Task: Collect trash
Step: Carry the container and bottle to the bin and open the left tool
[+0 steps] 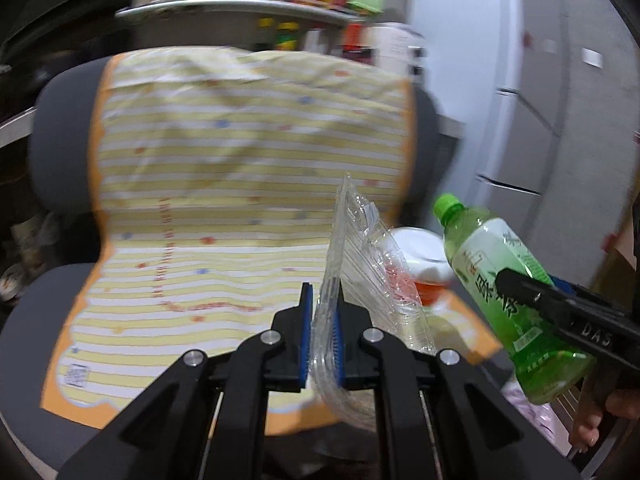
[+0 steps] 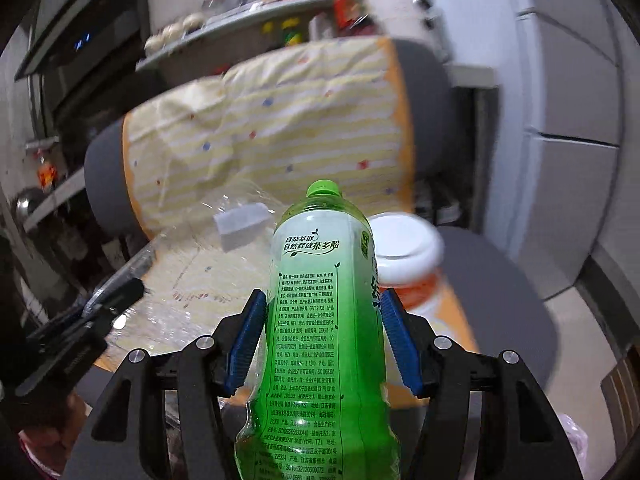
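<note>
Carry-off step. Left gripper (image 1: pixel 322 332): jaws pinched on clear plastic wrapper (image 1: pixel 360 256), raised above chair seat. Right gripper (image 2: pixel 324 340): clamped on green bottle (image 2: pixel 320 320). Next, judged: bin to be located; cup (image 2: pixel 404 252) left on seat, far right.

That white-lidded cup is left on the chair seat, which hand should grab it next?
Neither is free yet. The right gripper grips the green bottle; the left gripper pinches the clear plastic packaging. The white-lidded cup sits just beyond the right gripper, so right, once emptied.
</note>
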Demonstrator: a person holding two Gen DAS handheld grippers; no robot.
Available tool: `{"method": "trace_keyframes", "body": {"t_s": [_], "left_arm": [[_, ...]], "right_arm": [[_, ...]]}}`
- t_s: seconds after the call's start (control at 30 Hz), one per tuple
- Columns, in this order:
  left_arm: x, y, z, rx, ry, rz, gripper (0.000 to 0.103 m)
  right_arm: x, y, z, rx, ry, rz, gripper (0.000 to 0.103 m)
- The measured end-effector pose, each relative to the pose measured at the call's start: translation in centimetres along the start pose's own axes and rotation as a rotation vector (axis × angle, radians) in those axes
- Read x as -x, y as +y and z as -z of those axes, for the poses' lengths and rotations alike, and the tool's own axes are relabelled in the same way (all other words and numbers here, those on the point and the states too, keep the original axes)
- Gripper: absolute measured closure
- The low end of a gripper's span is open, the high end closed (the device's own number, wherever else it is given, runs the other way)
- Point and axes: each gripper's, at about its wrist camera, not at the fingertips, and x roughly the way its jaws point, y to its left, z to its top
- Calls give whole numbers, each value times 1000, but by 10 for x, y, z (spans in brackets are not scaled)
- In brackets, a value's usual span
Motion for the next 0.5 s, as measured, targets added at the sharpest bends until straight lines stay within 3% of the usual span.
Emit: {"method": "trace_keyframes", "body": {"t_s": [0.17,0.33,0.5], "left_arm": [[1,-58,3,-76,15,149,96],[-9,-122,16,-179,70,317,96],[-29,-188,44,-316,211,465,96]], "right_arm": [[75,-59,16,-74,-105,130,43],[121,-107,36,-127,-139,296,43],[154,-154,61,-219,-149,411,43]]}}
